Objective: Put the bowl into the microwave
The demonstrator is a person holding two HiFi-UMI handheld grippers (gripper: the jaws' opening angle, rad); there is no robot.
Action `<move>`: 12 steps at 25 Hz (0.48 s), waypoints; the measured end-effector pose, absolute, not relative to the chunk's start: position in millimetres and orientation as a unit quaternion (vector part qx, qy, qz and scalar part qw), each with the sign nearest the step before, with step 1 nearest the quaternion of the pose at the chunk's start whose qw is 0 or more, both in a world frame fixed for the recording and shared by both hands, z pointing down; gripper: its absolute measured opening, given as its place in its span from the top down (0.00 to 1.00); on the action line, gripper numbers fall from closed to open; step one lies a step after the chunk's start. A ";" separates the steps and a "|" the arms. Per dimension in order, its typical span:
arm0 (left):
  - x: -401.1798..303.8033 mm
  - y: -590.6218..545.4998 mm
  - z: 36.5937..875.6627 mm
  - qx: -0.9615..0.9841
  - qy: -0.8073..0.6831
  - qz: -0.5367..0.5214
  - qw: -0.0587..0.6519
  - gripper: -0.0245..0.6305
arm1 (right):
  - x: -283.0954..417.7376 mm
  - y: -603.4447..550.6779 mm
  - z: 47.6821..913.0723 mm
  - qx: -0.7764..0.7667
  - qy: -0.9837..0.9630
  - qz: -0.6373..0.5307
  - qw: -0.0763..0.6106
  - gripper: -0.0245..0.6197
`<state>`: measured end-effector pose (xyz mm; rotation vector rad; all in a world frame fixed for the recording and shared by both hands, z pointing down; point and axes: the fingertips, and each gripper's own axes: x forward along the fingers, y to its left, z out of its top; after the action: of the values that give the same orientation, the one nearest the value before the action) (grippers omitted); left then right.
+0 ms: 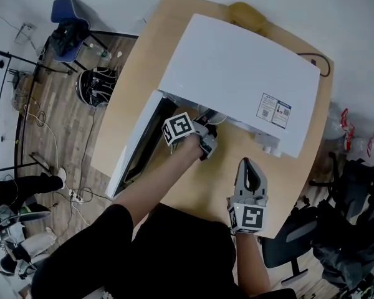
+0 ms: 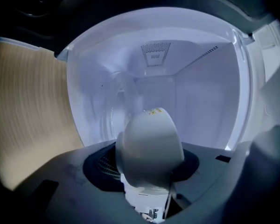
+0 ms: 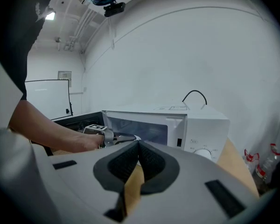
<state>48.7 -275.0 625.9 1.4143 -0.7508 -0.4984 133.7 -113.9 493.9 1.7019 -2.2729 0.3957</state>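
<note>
Overhead, from the head view: a white microwave (image 1: 237, 80) stands on a wooden bench (image 1: 218, 185), its door (image 1: 134, 145) swung open to the left. The left gripper (image 1: 204, 137) reaches to the mouth of the oven. The right gripper (image 1: 246, 167) hangs over the bench in front of the microwave, well apart from the left one and pointing toward the oven.

Left gripper view: the jaws are clamped on a white bowl (image 2: 151, 146), which is tipped on its side with its opening turned left. The bowl sits at the threshold of the pale cavity (image 2: 191, 92), still above the oven floor. A glass turntable (image 2: 119, 101) shows faintly behind it. Bare bench surface lies to the left.

Right gripper view: the jaws are pressed together with nothing between them. Beyond them stand the microwave's control panel and knob (image 3: 204, 153), with the left gripper at the open front.
</note>
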 end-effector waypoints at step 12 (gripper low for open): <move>60.0 -288.9 629.8 0.643 -0.348 -0.185 0.657 0.65 | 145.1 -123.2 503.4 0.603 -0.772 0.148 0.134 0.88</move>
<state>60.0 -288.9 629.8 1.4567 -0.7887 -0.4203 145.1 -123.2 503.4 1.7490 -2.2385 0.4284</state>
